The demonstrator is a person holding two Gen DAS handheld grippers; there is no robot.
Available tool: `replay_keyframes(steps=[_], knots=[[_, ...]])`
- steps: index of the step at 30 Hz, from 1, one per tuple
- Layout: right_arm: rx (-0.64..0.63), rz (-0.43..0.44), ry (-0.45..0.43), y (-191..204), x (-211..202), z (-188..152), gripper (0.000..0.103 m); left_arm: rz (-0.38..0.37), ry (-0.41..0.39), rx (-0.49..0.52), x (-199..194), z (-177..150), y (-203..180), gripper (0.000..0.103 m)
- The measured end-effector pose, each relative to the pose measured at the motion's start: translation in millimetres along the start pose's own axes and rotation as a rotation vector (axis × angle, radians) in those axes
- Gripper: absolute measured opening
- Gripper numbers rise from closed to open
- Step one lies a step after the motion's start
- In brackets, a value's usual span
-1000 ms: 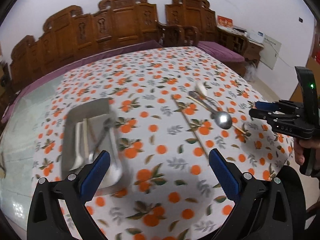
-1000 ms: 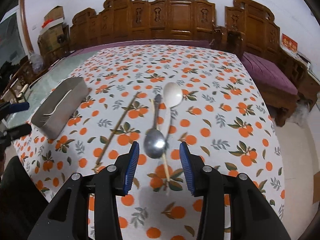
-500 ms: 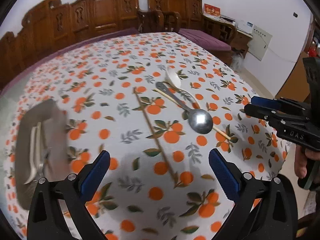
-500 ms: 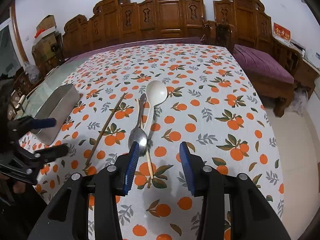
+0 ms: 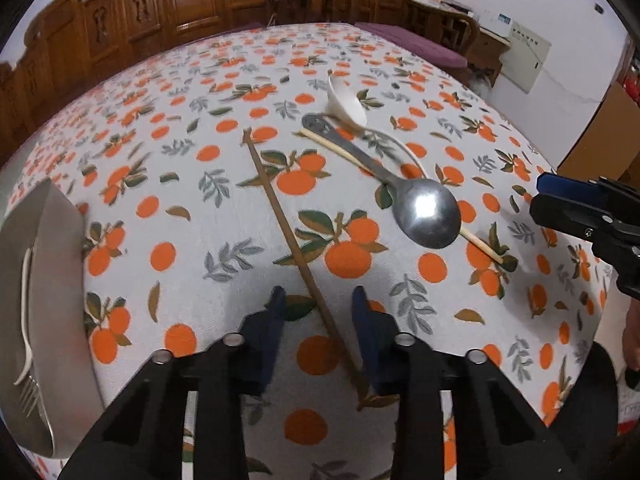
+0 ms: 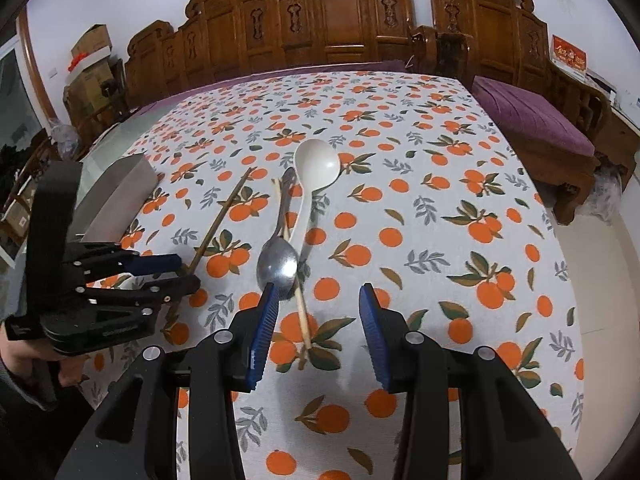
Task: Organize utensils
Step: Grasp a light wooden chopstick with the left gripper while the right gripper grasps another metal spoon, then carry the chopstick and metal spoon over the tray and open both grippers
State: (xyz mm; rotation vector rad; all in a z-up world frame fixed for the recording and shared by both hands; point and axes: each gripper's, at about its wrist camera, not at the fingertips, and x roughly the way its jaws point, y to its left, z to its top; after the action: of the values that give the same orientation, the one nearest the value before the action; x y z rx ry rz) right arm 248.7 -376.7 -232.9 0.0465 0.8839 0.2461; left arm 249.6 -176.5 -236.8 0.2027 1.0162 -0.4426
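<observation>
Surface: orange-print cloth (image 5: pixel 224 240).
Left claw (image 5: pixel 318 300): closing astride dark chopstick (image 5: pixel 280 212), pads apart from it.
Right claw (image 6: pixel 316 300): released, above metal spoon (image 6: pixel 278 264).
Tray (image 5: pixel 60 280): left, holds fork (image 5: pixel 26 392).

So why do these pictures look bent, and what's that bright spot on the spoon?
Left wrist view: the fisheye lens bows the table's edge; the spot is glare on the metal spoon; the white spoon is smeared. Right wrist view: same bowing, everything sharper, fainter glare.

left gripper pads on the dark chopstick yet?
Apart. In the left wrist view the dark chopstick runs between the left gripper pads, with tablecloth showing on both sides of it; the jaws are closing.
</observation>
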Motion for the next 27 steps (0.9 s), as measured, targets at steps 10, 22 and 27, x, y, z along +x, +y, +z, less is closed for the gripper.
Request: replay_keyframes(steps=[10, 22, 27], knots=[[-0.034, 0.007, 0.036, 23.1, 26.2, 8.1, 0.044, -0.046, -0.026, -0.039, -14.9, -13.1, 27.2, 0.004], [-0.021, -0.048, 0.093, 31.6, 66.4, 19.5, 0.044, -0.096, -0.12, -0.064, -50.6, -22.9, 46.0, 0.004], [-0.055, -0.081, 0.114, 37.9, 73.7, 18.7, 0.042, -0.113, -0.146, -0.069, -63.1, -23.3, 47.0, 0.004]])
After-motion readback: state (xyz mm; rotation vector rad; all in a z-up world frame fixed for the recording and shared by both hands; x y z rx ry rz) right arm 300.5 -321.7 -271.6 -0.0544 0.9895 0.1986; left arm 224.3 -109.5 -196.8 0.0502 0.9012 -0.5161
